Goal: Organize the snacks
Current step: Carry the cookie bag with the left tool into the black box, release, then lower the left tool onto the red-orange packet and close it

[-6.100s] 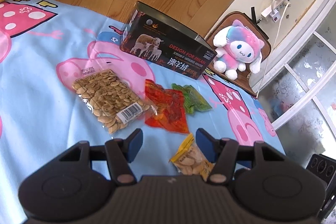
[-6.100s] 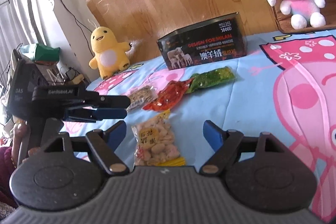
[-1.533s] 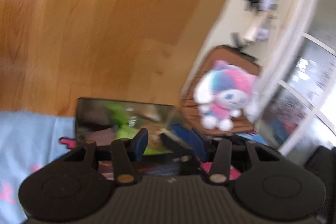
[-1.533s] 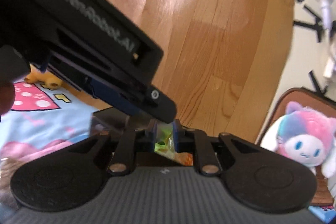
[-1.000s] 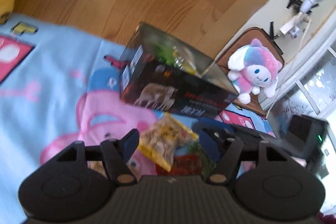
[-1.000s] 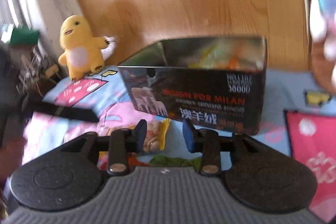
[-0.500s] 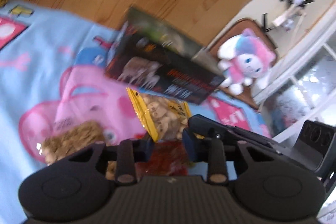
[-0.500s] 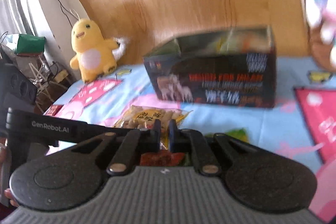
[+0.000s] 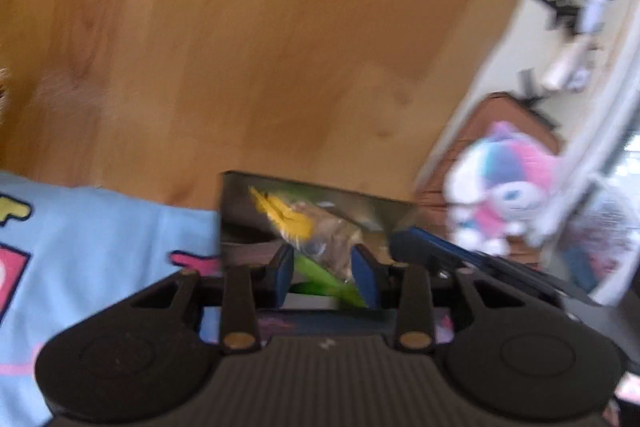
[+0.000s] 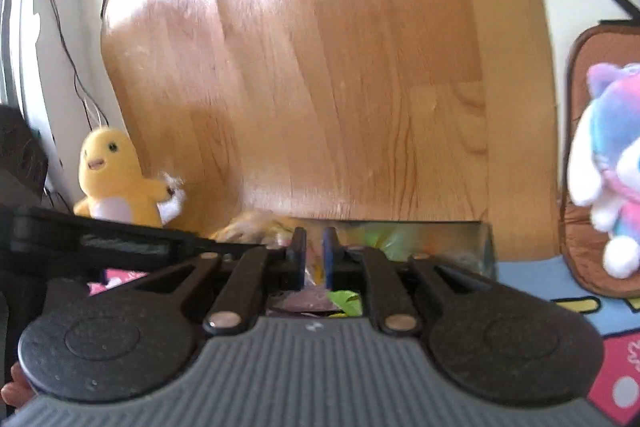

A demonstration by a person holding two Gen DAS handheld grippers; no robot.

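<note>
left gripper (image 9: 323,267): hovering over the open box (image 9: 240,203), jaws opening, yellow snack packet (image 9: 288,217) sitting between the pads; likely letting it drop inside
left grip: not resolving whether the pads are pressing the packet or clear of it, too much blur
right gripper (image 10: 314,255): pinching what looks like thin yellowish film, probably the same packet's edge, in a narrow gap; jaws just starting to open; likely steadying the far end for the drop
packet position: hanging tilted above the box mouth, not lying on the bottom yet
green packet (image 9: 320,279): lying inside the box, under the yellow one
hidden: box floor and front wall sitting behind both gripper bodies; remaining snacks on the blanket (image 9: 100,227) not showing
blur: smearing packet print and box contents
</note>
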